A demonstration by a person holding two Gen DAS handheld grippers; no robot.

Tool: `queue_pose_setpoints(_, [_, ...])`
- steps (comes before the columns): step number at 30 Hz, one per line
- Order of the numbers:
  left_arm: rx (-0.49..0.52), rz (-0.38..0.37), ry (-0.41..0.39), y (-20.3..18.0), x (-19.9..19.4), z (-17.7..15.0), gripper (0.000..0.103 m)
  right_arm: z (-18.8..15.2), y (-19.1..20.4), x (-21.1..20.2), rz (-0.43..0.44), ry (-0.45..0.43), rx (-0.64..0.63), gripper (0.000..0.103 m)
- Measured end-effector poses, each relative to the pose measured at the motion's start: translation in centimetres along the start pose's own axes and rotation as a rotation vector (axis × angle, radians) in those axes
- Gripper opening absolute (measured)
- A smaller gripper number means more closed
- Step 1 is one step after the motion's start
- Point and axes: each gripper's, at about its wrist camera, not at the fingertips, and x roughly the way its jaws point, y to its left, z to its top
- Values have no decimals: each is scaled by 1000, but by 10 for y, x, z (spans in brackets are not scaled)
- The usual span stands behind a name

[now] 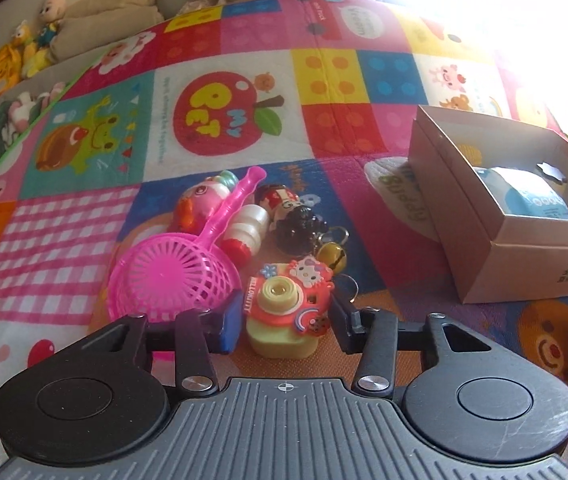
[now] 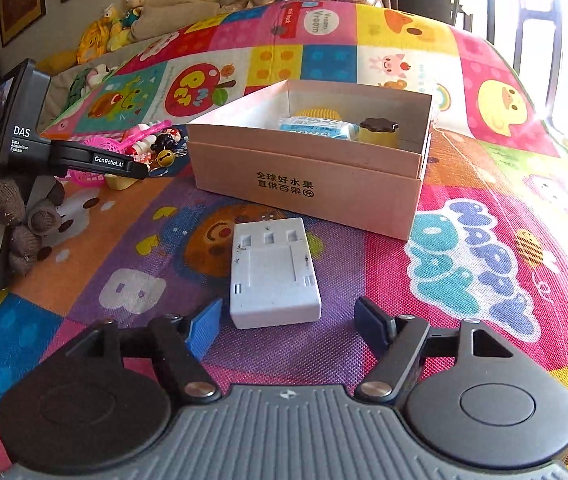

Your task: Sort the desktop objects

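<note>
Black gripper [image 1: 286, 322] arms — blue pads [image 1: 231, 322], silver screws, ribbed grey base.

A toy camera [image 1: 281, 316], cream-bodied with an orange front, a cat face and a round cream lens, stands upright on the mat. Behind it lie a pink strainer [image 1: 175, 276] with its handle pointing away, a pink doll [image 1: 199, 204], a white and red bottle [image 1: 245, 230], a black figure [image 1: 296, 220] and a brass bell [image 1: 332, 256] on keyrings, all bunched together. An open cardboard box [image 2: 308, 176] holds a blue carton [image 2: 316, 128] and a yellow pudding [image 2: 378, 132] with a brown top. A white charger [image 2: 273, 272] lies flat just before the box.
</note>
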Motion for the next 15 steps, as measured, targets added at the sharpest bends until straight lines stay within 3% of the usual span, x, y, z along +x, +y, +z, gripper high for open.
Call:
queue_pose_setpoints(3, [30, -15, 15, -7, -17, -11, 50, 2, 0, 2, 1, 0, 8, 78])
queue_pose_setpoints(5, [1, -89, 57, -7, -37, -22, 51, 2, -1, 1, -2, -2, 18, 80])
queue_pose_setpoints(8, [-33, -325, 112, -10, -70, -41, 79, 2, -2, 1, -5, -3, 23, 83])
queue_pose_setpoints(10, [6, -424, 84, -18, -91, -53, 87, 2, -1, 1, -5, 0, 24, 84])
queue_pose_setpoints(12, [68, -449, 38, -26, -106, -60, 92, 2, -1, 2, -6, 1, 25, 85])
queue_pose_setpoints(15, [147, -366, -62, -32, -111, -59, 96, 1, -2, 0, -16, -2, 33, 85])
